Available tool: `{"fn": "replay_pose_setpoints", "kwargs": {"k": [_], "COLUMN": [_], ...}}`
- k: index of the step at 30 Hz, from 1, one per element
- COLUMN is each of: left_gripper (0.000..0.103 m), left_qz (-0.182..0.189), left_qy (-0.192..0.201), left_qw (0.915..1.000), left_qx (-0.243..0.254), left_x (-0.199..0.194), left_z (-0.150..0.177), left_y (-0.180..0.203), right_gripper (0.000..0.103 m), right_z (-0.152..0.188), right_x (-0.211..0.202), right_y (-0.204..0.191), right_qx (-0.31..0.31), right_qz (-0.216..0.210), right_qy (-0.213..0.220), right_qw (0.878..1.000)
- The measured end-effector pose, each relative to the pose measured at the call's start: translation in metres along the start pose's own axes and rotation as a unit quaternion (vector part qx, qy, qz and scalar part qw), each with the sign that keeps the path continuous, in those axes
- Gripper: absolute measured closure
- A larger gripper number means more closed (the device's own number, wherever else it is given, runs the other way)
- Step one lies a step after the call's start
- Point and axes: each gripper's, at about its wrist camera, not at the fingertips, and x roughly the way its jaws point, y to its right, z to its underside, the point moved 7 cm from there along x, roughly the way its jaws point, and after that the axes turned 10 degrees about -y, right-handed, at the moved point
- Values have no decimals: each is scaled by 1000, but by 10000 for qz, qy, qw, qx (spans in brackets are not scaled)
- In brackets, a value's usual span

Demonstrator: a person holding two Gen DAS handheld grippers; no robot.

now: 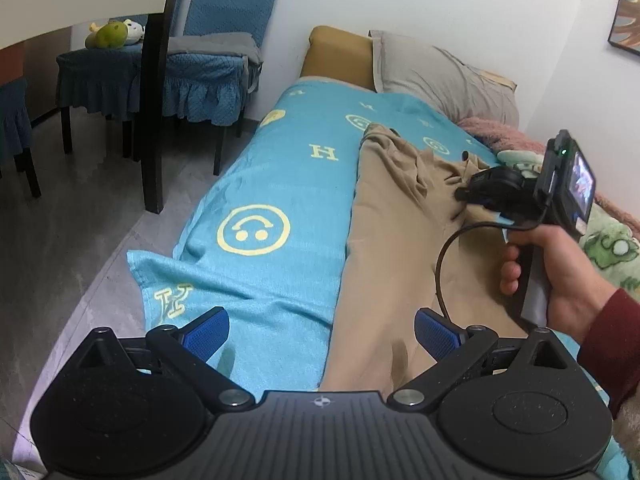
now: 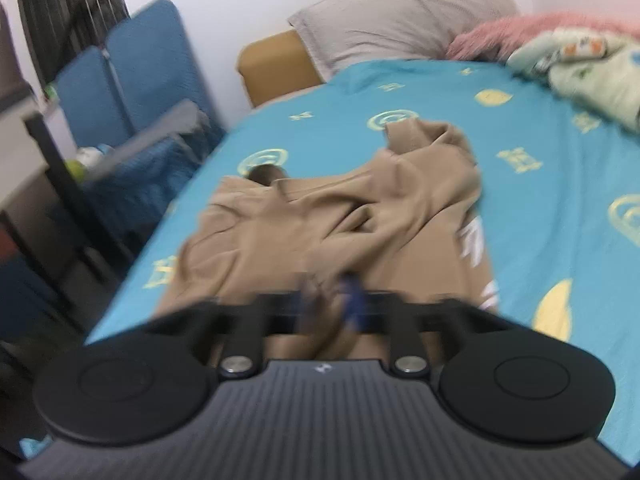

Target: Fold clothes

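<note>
A tan garment [image 1: 400, 240] lies crumpled along a turquoise blanket [image 1: 272, 168] on the bed. My left gripper [image 1: 322, 334] is open above the garment's near end, its blue pads [image 1: 208, 332] wide apart with nothing between them. In the same view a hand holds my right gripper [image 1: 466, 194], whose tip sits in the bunched cloth farther up. The right wrist view is blurred by motion. There my right gripper [image 2: 332, 298] has its fingers [image 2: 354, 300] close together, with a fold of the tan garment [image 2: 340, 208] pinched between them.
A grey pillow [image 1: 436, 76] and a tan headboard cushion [image 1: 336, 56] lie at the bed's far end. Pink and green blankets [image 2: 576, 60] are heaped by the wall. Blue-covered chairs [image 1: 200, 80] and a dark table leg [image 1: 154, 120] stand on the floor to the left.
</note>
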Motion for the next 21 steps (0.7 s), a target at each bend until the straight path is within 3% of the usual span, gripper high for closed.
{"fn": "replay_pose_setpoints", "kwargs": {"k": [3, 6, 9, 12, 13, 15, 16, 21], "left_gripper": [3, 3, 3, 3, 3, 3, 3, 3], "left_qz": [36, 106, 240, 177, 133, 63, 36, 17], "left_qy": [-31, -90, -189, -155, -129, -77, -50, 16], "left_qw": [10000, 9999, 9993, 9987, 9984, 9977, 9975, 9977], "left_qx": [39, 82, 205, 448, 535, 663, 703, 674], "left_x": [2, 5, 8, 6, 5, 1, -1, -17], "left_z": [0, 0, 2, 4, 4, 5, 5, 9], "left_y": [1, 4, 9, 17, 19, 23, 25, 25], "right_gripper": [97, 97, 93, 91, 78, 18, 13, 15], "right_z": [-2, 5, 13, 20, 22, 28, 30, 44], "right_x": [-18, -11, -19, -54, -69, -98, -113, -187], "right_y": [17, 40, 53, 41, 35, 25, 19, -8], "right_qx": [388, 614, 1009, 911, 840, 697, 626, 269], "right_qz": [120, 360, 128, -59, -97, -173, -211, -401], "right_qy": [388, 84, -3, -44, -41, -35, -32, -17], "right_qw": [9984, 9974, 9948, 9958, 9964, 9974, 9978, 9988]}}
